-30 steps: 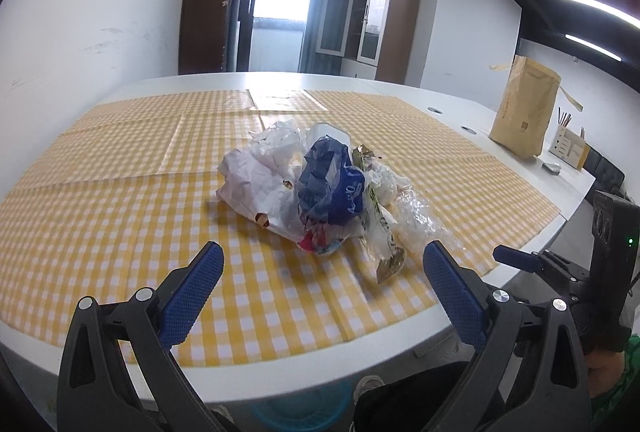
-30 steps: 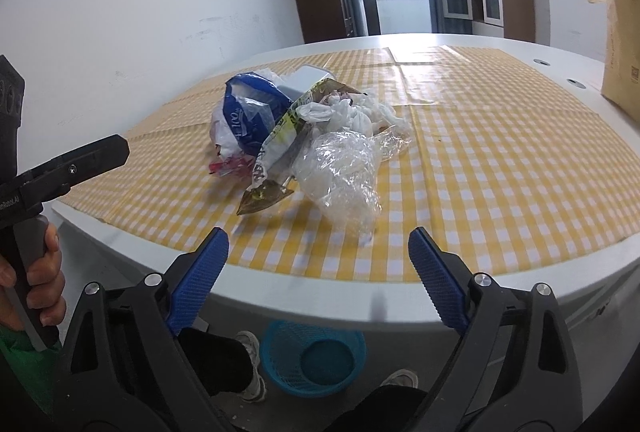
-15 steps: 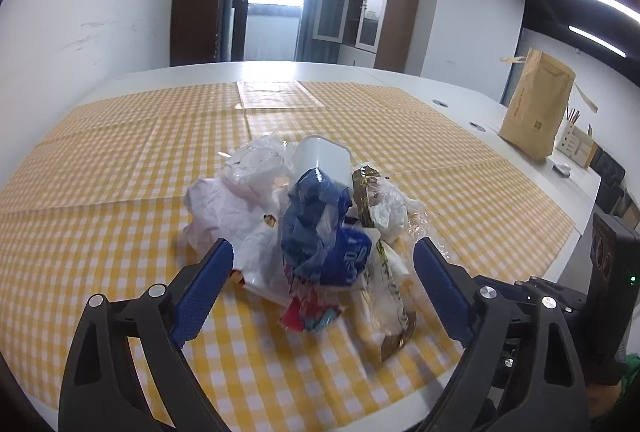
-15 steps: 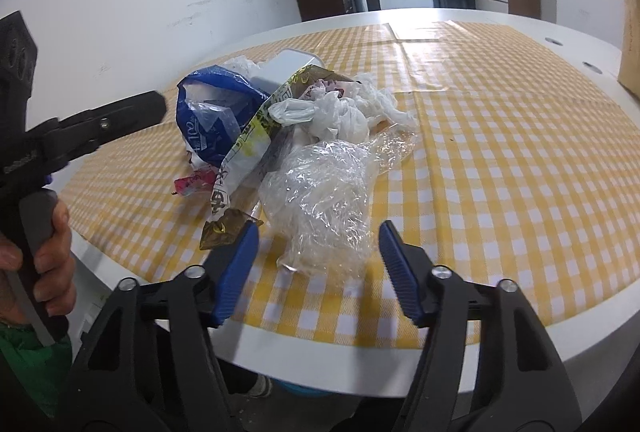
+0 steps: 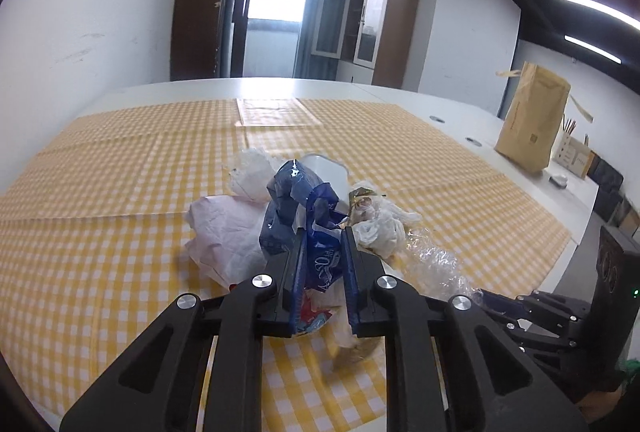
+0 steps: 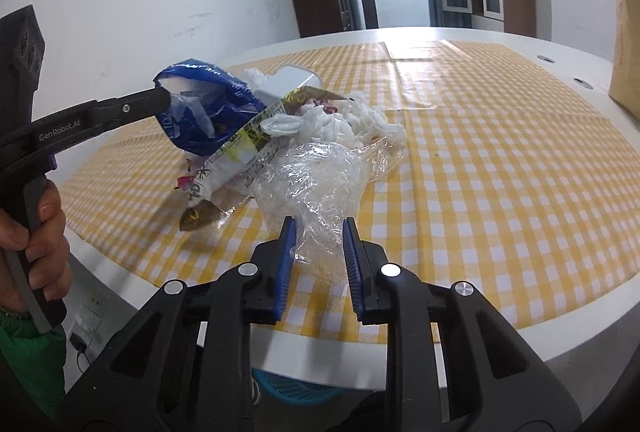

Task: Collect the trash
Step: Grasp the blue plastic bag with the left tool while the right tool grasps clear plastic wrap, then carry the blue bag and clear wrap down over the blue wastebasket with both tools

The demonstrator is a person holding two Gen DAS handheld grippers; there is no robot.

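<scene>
On the near part of the yellow-checked tablecloth point(image 5: 120, 232) lies a heap of trash, and both tools are now in it. A second ago the left gripper point(image 5: 322, 272) stood wide open short of the heap, and half a second ago it straddled the heap, still wide; its jaws have just been closing, and its blue pads now pinch the crumpled blue plastic bag point(image 5: 304, 216) between them, nearly together. The right gripper point(image 6: 318, 256) was likewise wide open at the table edge; its jaws have just been closing too, and they now squeeze the near end of the clear crinkled plastic point(image 6: 316, 184), with a narrow gap left between the pads. In the right wrist view the left tool's black finger reaches into the blue bag from the left, with the person's hand point(image 6: 36, 228) around its grip.

The rest of the heap sits just beyond the grippers: a crumpled white paper point(image 5: 228, 232), a white container point(image 6: 288, 84), a printed wrapper point(image 6: 232, 164) and a knotted white bag point(image 6: 332, 124).

The cloth covers a large white table point(image 5: 400, 96). A brown paper bag point(image 5: 532, 124) stands at its right side. Behind are white walls, a dark wardrobe point(image 5: 200, 12), a bright doorway and glass-fronted cabinets point(image 5: 360, 28). A blue basket point(image 6: 292, 388) shows under the table's edge.
</scene>
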